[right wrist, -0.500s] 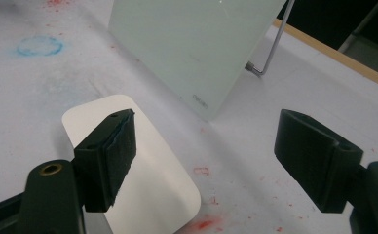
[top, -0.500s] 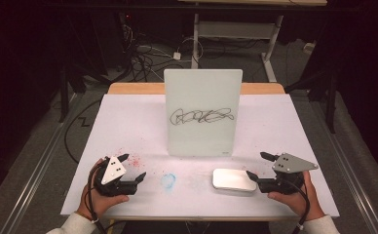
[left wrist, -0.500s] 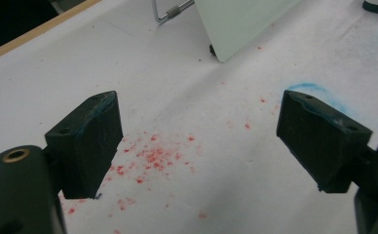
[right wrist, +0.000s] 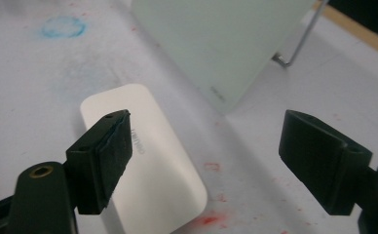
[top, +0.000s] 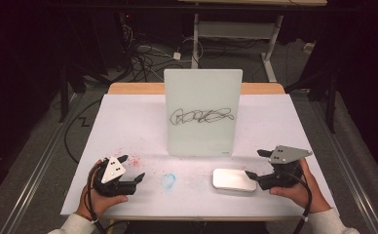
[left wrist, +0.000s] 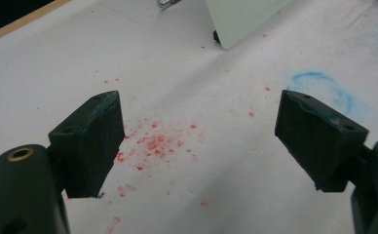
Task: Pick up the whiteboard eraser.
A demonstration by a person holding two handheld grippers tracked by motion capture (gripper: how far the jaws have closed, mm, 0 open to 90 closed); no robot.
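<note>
We are reaching our right tongs (top: pixel 254 163), gaping and empty, toward the white eraser (top: pixel 234 179) lying on the counter (top: pixel 128 122) just beside them; left tongs (top: pixel 131 168) are idling open. We should straddle its narrow sides squarely.

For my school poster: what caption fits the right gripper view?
Open tongs hover by a white eraser below a standing whiteboard.

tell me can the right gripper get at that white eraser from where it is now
Probably yes. The right gripper sits just beside the white eraser, jaws open and empty, with bare table between them. The upright board stands farther back, out of the way.
</note>
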